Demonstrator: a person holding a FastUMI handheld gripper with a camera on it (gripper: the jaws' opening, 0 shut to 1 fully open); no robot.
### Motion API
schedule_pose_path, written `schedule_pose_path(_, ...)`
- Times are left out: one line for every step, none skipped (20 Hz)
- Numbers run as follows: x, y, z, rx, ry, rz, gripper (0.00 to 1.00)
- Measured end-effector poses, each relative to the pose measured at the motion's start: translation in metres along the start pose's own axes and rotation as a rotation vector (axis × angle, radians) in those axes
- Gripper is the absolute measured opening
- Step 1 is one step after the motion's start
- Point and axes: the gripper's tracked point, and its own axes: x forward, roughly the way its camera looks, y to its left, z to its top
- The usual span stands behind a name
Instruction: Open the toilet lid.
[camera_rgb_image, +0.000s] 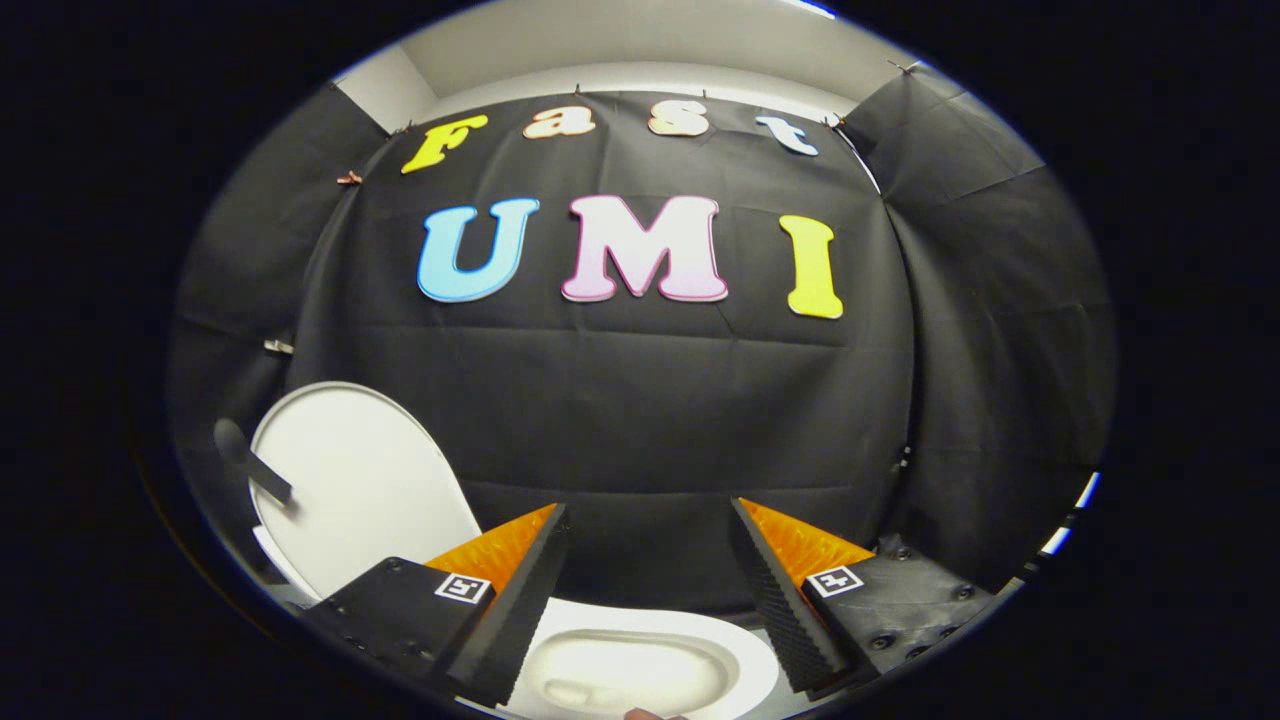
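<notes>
Gripper view: the toilet lid is seen raised upright beside the bowl, the gripper spread empty, so the task is judged done.

The hand-held gripper hangs above the toilet bowl, its two fingers spread wide apart with nothing between them. The bowl lies below and between the fingers, its open hollow partly hidden behind the left finger. The toilet lid stands raised to the left of the bowl, beyond the left finger, leaning toward the booth wall behind it. A handle sticks out from the lid's left side. The wall runs behind both bowl and lid and folds forward on either side.
</notes>
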Motion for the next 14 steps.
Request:
schedule_pose_path(0.003,-0.008,-0.010,0.006,0.012,-0.014,0.99)
schedule_pose_path(0.006,-0.013,-0.018,0.005,0.015,-0.020,0.99)
schedule_pose_path(0.008,-0.017,-0.026,-0.005,0.024,-0.022,0.99)
schedule_pose_path(0.011,-0.019,-0.032,-0.022,0.022,-0.018,0.99)
schedule_pose_path(0.012,-0.019,-0.039,-0.029,0.022,-0.005,0.99)
schedule_pose_path(0.011,-0.015,-0.044,-0.027,0.012,0.021,0.99)
schedule_pose_path(0.010,-0.016,-0.048,-0.042,0.008,0.025,0.99)
schedule_pose_path(0.009,-0.018,-0.053,-0.063,-0.004,0.035,0.99)
schedule_pose_path(0.009,-0.016,-0.051,-0.078,-0.018,0.039,0.98)
schedule_pose_path(0.009,-0.016,-0.052,-0.091,-0.029,0.047,0.98)
schedule_pose_path(0.009,-0.014,-0.053,-0.092,-0.032,0.057,0.98)
schedule_pose_path(0.009,-0.014,-0.052,-0.088,-0.041,0.062,0.98)
schedule_pose_path(0.009,-0.016,-0.053,-0.079,-0.042,0.059,0.98)
schedule_pose_path(0.010,-0.018,-0.053,-0.067,-0.041,0.052,0.98)
